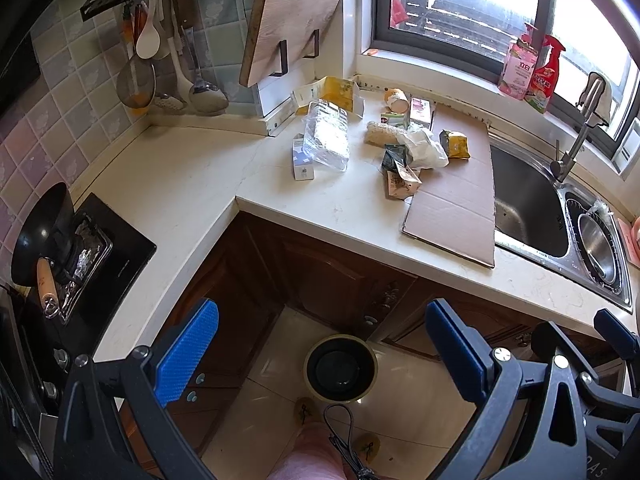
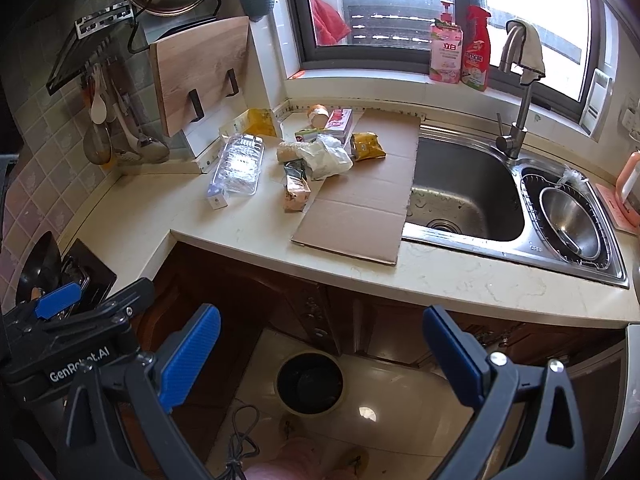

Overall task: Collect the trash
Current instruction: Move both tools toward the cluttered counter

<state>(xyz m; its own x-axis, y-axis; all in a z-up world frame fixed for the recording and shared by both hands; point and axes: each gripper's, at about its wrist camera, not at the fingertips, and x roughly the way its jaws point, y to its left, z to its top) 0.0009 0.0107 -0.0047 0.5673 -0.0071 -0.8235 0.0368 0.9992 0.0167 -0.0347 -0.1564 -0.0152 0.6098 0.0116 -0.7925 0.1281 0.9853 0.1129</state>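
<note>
Trash lies on the white counter (image 1: 192, 184): a clear plastic tray (image 1: 326, 136), a small blue-white box (image 1: 302, 158), a yellow carton (image 1: 340, 92), a white plastic bag (image 1: 426, 146), a yellow snack packet (image 1: 456, 144), dark wrappers (image 1: 398, 172) and a flat cardboard sheet (image 1: 456, 200). The same pile shows in the right wrist view: tray (image 2: 240, 164), bag (image 2: 326, 156), cardboard (image 2: 360, 200). A round bin (image 1: 340, 368) stands on the floor, also in the right wrist view (image 2: 310, 382). My left gripper (image 1: 320, 356) and right gripper (image 2: 320, 356) are both open and empty, held above the floor in front of the counter.
A steel sink (image 2: 464, 188) with a faucet (image 2: 516, 120) lies right of the cardboard. A stove with a black pan (image 1: 40, 232) is at the left. A cutting board (image 1: 288, 20) leans at the back. Dark cabinets (image 1: 320, 272) stand under the counter. A cable (image 2: 240, 436) lies on the floor.
</note>
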